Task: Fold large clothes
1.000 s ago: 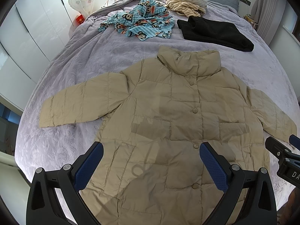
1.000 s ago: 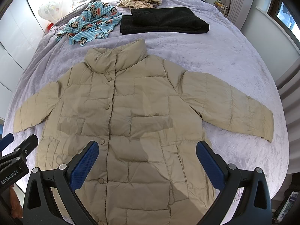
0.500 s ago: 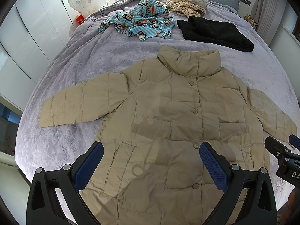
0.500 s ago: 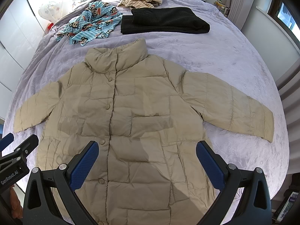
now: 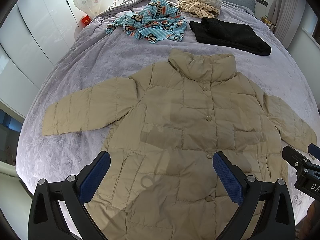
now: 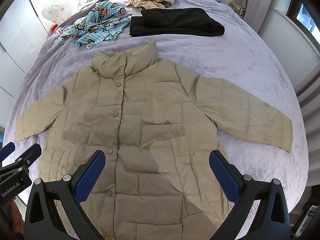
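A beige quilted puffer jacket (image 5: 180,124) (image 6: 140,124) lies flat and buttoned on the lilac bedspread, collar toward the headboard, both sleeves spread out to the sides. My left gripper (image 5: 160,172) hovers open above the jacket's lower front, nothing between its blue pads. My right gripper (image 6: 157,172) also hangs open over the lower hem area, empty. Each gripper shows at the edge of the other's view: the right one (image 5: 300,166), the left one (image 6: 16,160).
Behind the jacket lie a blue cartoon-print garment (image 5: 154,26), a folded black garment (image 5: 230,36) and a striped beige pile with a pillow (image 5: 200,2). White wardrobe doors (image 5: 30,40) stand left of the bed; a curtain and window are right. The bedspread (image 6: 250,60) is bare right of the collar.
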A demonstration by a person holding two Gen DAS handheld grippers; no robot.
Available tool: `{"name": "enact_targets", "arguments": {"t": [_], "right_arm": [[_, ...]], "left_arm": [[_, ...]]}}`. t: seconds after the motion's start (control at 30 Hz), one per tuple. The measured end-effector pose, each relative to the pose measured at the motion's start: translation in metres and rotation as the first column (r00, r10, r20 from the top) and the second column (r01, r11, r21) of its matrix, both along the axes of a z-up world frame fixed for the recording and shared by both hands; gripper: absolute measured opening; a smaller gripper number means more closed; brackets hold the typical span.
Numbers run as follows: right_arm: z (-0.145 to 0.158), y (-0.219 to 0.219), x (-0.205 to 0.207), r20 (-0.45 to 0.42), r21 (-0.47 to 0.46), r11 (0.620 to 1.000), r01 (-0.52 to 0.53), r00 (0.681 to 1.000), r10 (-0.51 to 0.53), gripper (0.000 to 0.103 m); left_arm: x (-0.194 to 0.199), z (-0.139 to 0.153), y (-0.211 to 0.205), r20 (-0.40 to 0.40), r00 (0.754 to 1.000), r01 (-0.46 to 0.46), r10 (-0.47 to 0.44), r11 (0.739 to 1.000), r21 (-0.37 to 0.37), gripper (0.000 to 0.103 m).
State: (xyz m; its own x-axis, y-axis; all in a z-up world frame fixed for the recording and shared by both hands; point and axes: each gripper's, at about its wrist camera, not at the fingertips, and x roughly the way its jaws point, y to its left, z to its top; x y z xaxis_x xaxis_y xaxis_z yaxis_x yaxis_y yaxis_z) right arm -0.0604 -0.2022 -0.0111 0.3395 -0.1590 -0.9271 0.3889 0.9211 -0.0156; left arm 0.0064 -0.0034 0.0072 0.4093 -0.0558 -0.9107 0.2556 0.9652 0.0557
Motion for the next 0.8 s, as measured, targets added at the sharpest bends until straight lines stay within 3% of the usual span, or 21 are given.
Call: {"name": "enact_targets", "arguments": {"t": [0.8], "right_arm": [[-0.004, 0.003, 0.002, -0.005, 0.0, 1.0, -0.001, 1.0, 0.001, 0.103]], "left_arm": [[-0.001, -0.009, 0.009, -0.017, 1.0, -0.005, 0.005, 1.0, -0.008, 0.103]]}}
